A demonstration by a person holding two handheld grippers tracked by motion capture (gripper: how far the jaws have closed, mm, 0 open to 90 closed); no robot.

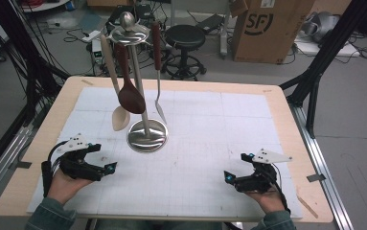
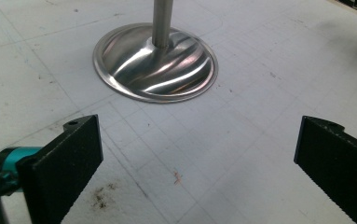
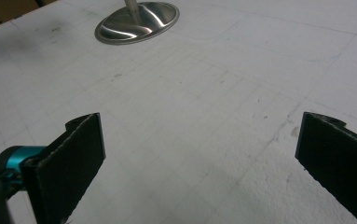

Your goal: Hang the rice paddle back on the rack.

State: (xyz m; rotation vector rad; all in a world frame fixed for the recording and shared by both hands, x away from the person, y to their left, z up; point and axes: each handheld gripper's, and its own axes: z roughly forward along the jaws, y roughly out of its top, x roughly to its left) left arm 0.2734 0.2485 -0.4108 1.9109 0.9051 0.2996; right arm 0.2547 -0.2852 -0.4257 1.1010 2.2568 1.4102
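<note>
At the left edge of a wooden table (image 1: 13,187) covered by a white gridded mat (image 1: 210,139), a person's left hand (image 1: 63,187) holds the left gripper (image 1: 102,158) low over the mat, its two black jaws spread wide apart with nothing between them. In the left gripper view those jaws frame bare mat marked with a few small brown stains (image 2: 99,198), and the round steel base (image 2: 155,63) of a utensil stand sits just ahead of them.

The utensil stand (image 1: 140,86) rises left of the mat's centre, a steel pole topped by a knob and a hanging ring. From the ring hang, left to right, a pale wooden spoon (image 1: 116,91), a dark brown spoon (image 1: 129,86) overlapping it, and a metal spatula (image 1: 159,91) with a dark handle on the pole's far side. All three dangle clear of the mat, and the stand's base (image 1: 146,136) rests flat on it.

At the right, well apart from the stand, the person's right hand (image 1: 267,194) holds the right gripper (image 1: 236,167) near the table's front edge, jaws likewise wide open and empty. The right gripper view looks across open mat to the stand's base (image 3: 136,21) in the distance.

Beyond the table stand a black stool (image 1: 185,48) and a cardboard box (image 1: 267,28) on a floor strewn with cables.
</note>
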